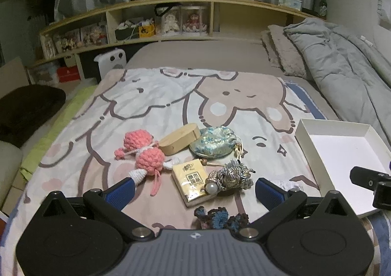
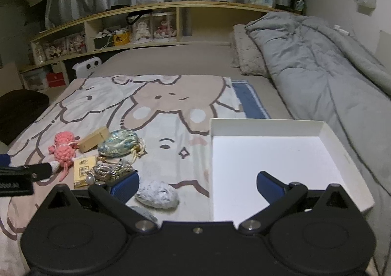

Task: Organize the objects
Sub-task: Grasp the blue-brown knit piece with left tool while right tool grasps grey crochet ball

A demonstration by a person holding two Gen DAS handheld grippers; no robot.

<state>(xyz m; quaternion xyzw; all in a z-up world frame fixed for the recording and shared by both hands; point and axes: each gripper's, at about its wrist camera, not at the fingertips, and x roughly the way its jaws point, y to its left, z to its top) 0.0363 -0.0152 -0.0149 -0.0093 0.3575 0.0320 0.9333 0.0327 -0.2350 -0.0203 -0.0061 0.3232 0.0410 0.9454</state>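
Bed with cartoon blanket (image 1: pixel 151 105). My left hand-held gripper (image 1: pixel 194 189) is spread wide, holding nothing, its fingers either side of a yellow tissue pack (image 1: pixel 191 182) and a silver tasselled charm (image 1: pixel 229 175). Beyond lie a pink crochet toy (image 1: pixel 146 153), a wooden case (image 1: pixel 179 138) and a blue brocade pouch (image 1: pixel 215 141). My right hand-held gripper (image 2: pixel 198 186), also spread and empty, hovers over the left edge of the white tray (image 2: pixel 347 153), beside a grey-white bundle (image 2: pixel 157 194).
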